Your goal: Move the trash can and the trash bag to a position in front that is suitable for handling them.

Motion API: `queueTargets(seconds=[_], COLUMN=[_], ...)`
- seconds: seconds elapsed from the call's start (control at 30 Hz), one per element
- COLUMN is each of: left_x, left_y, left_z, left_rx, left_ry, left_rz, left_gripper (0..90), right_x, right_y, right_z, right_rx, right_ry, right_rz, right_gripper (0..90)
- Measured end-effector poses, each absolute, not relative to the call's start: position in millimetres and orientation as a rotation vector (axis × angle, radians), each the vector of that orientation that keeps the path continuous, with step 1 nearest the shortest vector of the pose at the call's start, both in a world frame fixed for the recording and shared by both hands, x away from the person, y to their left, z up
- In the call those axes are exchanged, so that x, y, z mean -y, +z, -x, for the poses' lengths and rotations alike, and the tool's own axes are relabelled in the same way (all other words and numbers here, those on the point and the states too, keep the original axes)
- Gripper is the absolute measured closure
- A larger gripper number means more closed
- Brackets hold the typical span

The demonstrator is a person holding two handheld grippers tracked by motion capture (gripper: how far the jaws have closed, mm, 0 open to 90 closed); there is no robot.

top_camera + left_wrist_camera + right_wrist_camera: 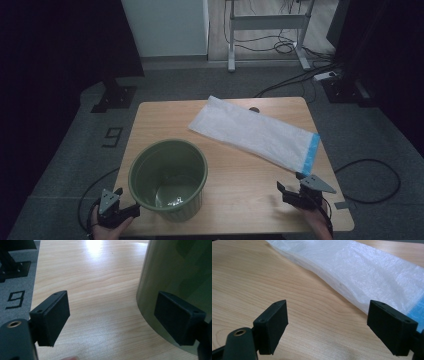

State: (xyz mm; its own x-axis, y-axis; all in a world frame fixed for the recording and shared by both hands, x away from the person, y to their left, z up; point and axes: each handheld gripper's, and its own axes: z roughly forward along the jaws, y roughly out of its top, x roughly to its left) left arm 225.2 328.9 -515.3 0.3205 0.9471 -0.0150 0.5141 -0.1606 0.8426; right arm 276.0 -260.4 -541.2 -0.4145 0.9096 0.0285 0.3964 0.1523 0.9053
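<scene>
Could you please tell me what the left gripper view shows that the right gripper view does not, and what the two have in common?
Left gripper view: the green bin's curved wall, close by one of the left gripper's fingers, plus grey floor with a black number mark. Right gripper view: the white plastic bag lying flat, its blue edge near one of the right gripper's fingers. Both show the wooden table and open fingers holding nothing.

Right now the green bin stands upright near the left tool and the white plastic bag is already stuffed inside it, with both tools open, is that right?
Not quite. The white plastic bag isn't inside the green bin; the high view shows it lying flat on the table beyond the bin. The rest holds: the bin stands upright near the left tool, and the left and right tool are both open.
</scene>
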Motion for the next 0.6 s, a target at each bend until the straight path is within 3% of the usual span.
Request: queueTargets(seconds=[0.27,0.6], left_x=[-331,-313], left_y=[-507,-488], left_z=[-219,-209], left_rx=[-1.187,-0.843], left_ry=[0.655,0.470], left_rz=[-1.830,-1.859], left_gripper=[6.2,5.3], right_x=[267,267], right_y=[-542,-543], right_z=[-277,-277], right_rx=[-1.890,-1.895], right_ry=[1.209,1.198], right_rz=[-1.231,-1.223], right_gripper=[17.0,17.0])
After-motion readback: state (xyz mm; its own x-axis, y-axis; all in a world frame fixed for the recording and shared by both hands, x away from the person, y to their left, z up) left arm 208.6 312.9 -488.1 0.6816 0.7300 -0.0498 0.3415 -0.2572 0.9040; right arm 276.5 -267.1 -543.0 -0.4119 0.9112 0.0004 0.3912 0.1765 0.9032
